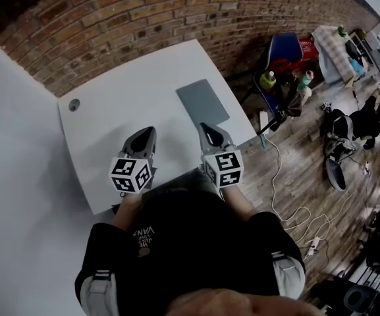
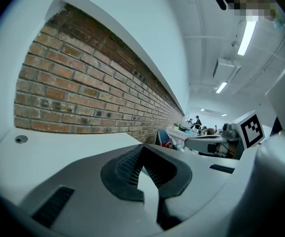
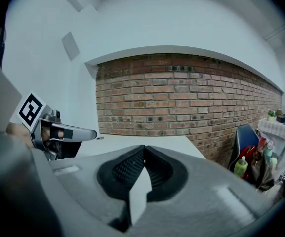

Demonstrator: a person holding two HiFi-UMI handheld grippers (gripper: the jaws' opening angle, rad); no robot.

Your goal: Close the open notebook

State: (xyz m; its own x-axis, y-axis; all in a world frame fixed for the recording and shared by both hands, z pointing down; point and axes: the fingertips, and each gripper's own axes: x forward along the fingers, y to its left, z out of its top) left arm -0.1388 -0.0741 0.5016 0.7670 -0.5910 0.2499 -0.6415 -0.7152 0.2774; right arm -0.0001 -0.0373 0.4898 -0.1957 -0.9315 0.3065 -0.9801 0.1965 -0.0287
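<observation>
A thin grey notebook point(image 1: 203, 101) lies flat on the white table point(image 1: 124, 97), near its right edge; only a single grey rectangle shows. My right gripper point(image 1: 203, 126) is shut, its tips just short of the notebook's near edge. To its left, my left gripper point(image 1: 151, 130) is shut over bare tabletop. In the left gripper view the left gripper point(image 2: 141, 147) has its ribbed pads pressed together with nothing between them. The right gripper point(image 3: 143, 148) looks the same in its own view. The notebook is hidden below the jaws in both gripper views.
A brick wall point(image 1: 143, 18) runs behind the table. The tabletop has a small round hole point(image 1: 75, 105) at its far left. To the right stand a blue chair point(image 1: 285, 48) and a green bottle point(image 1: 267, 79), with cables point(image 1: 295, 212) lying on the wooden floor.
</observation>
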